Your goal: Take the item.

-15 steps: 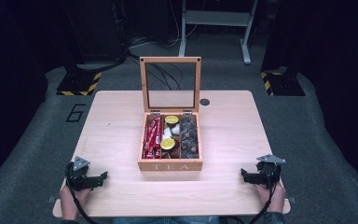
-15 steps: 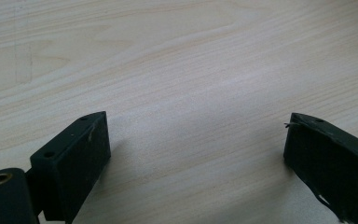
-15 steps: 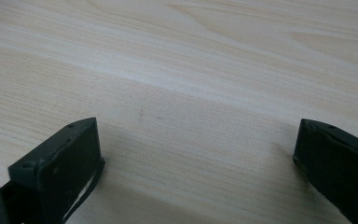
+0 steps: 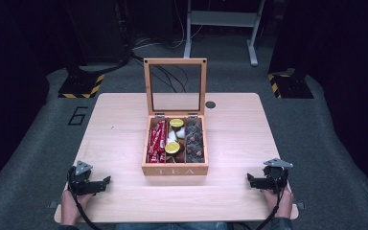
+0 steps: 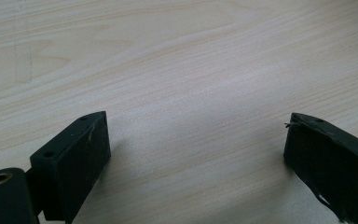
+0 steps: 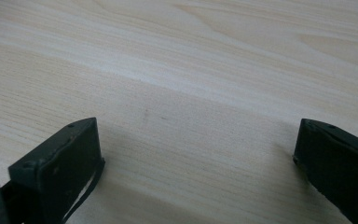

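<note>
- Nothing moves since half a second back: both grippers sit where they were, and the tea box keeps its place at the table's centre.
- Left gripper (image 4: 106, 180) rests near the 7 o'clock corner of the table (image 4: 120, 143), close to the near edge, jaws pointing in toward the middle.
- Its own view shows the two black jaws spread wide (image 5: 196, 149), bare wood between them, nothing gripped.
- Right gripper (image 4: 249, 179) mirrors it near the 5 o'clock corner, close to the near edge and the right edge, jaws also aimed inward.
- Jaws gape wide there too (image 6: 196, 154), with plain tabletop in the gap.
- Open wood lies between each gripper and the box, and a broad bare strip runs along the near edge from 7 to 5 o'clock.
- Tea box (image 4: 175, 169) stands well apart from both grippers, lettered TEA on its front wall.
- Lid (image 4: 175, 62) stands upright at the box's 12 o'clock side, a wooden frame with a clear pane.
- Inside: red packets (image 4: 157, 139) in the 9 o'clock compartment, yellow-topped items (image 4: 173, 147) in the middle, dark packets (image 4: 194, 141) at 3 o'clock.
- Small dark disc (image 4: 210, 104) sits on the table at about 1 o'clock of the box.
</note>
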The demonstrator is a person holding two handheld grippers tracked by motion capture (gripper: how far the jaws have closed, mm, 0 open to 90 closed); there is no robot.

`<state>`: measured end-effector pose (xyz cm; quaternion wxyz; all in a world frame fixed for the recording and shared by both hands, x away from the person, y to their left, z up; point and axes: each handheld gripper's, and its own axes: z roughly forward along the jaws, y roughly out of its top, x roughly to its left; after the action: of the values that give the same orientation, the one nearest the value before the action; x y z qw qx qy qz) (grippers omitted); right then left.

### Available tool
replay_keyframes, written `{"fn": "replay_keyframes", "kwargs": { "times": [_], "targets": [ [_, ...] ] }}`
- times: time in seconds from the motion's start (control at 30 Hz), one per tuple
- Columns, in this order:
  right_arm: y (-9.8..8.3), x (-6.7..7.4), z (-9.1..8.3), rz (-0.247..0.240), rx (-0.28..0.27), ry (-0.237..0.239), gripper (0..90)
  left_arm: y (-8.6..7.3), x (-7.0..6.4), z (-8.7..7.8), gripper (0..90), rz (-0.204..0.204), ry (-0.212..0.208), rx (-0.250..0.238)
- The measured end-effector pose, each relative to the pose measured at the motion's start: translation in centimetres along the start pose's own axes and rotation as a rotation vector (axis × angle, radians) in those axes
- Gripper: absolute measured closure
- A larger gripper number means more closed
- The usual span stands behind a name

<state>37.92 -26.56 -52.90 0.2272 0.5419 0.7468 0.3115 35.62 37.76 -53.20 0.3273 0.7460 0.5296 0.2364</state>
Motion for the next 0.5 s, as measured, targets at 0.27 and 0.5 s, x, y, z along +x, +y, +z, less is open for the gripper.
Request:
{"fn": "replay_keyframes", "kwargs": {
  "times": [0.27, 0.5],
  "targets": [
    [0.11, 0.03, 0.08, 0.002, 0.001, 0.006, 0.0, 0.00, -0.31, 0.02, 6.9, -0.019, 0.015, -0.003],
    [0.11, 0.04, 0.09, 0.004, -0.001, 0.005, 0.0, -0.05, -0.50, -0.34, 2.6, -0.016, -0.014, -0.008]
  ]
}}
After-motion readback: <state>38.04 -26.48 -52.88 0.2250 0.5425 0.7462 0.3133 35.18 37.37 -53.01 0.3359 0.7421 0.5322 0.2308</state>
